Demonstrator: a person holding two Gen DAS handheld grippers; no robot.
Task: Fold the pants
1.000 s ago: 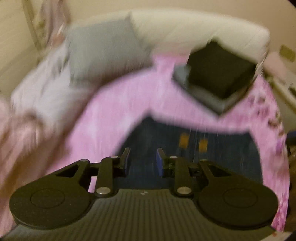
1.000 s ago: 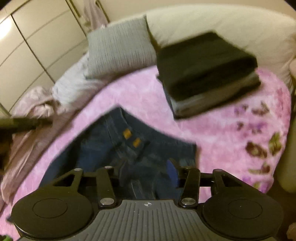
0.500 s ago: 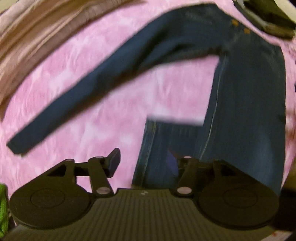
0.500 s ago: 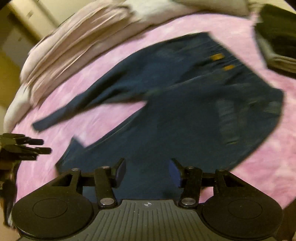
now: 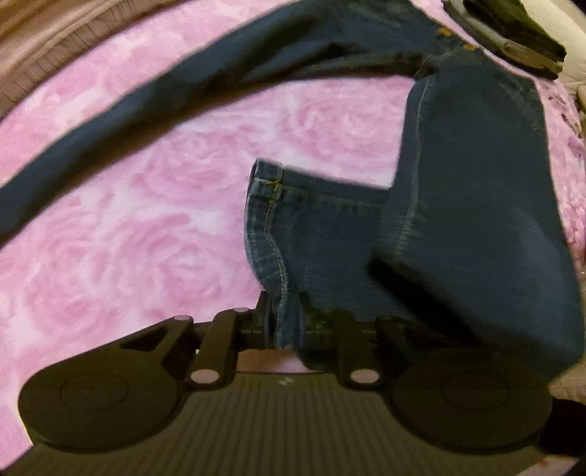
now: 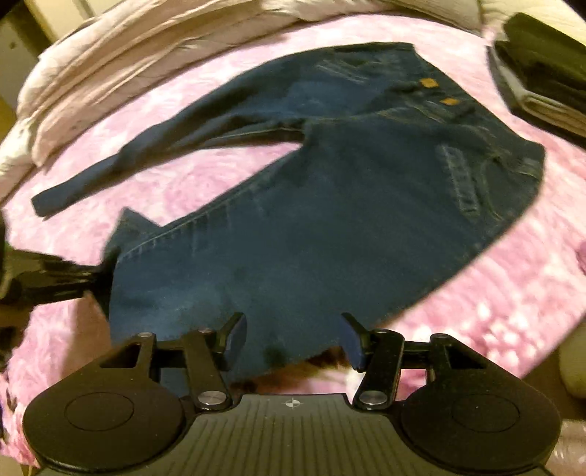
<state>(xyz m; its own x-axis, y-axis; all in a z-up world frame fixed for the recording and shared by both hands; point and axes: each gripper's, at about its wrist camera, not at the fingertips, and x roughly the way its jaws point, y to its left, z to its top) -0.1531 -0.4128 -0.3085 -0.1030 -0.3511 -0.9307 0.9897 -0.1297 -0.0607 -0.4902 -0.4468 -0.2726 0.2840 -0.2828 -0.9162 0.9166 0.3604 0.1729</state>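
Observation:
Dark blue jeans (image 6: pixel 329 205) lie spread on a pink rose-patterned blanket (image 5: pixel 128 238). One leg stretches straight toward the far left. The near leg (image 5: pixel 476 219) is doubled back, its hem (image 5: pixel 263 183) turned toward me. My left gripper (image 5: pixel 284 322) is shut on the seamed edge of that folded leg. It shows at the left edge of the right wrist view as a black tool (image 6: pixel 55 274) touching the denim. My right gripper (image 6: pixel 293 340) stands open just above the near fold of the jeans, nothing pinched between its fingers.
A stack of folded dark and grey clothes (image 6: pixel 545 80) sits at the far right of the blanket, also in the left wrist view (image 5: pixel 509 33). A rumpled pale quilt (image 6: pixel 128 66) borders the far left. The blanket's near edge falls away under my right gripper.
My left gripper went from open above the leg end to shut on its seamed edge. Both views swung down from the pillows to the jeans. The right gripper came closer to the fold.

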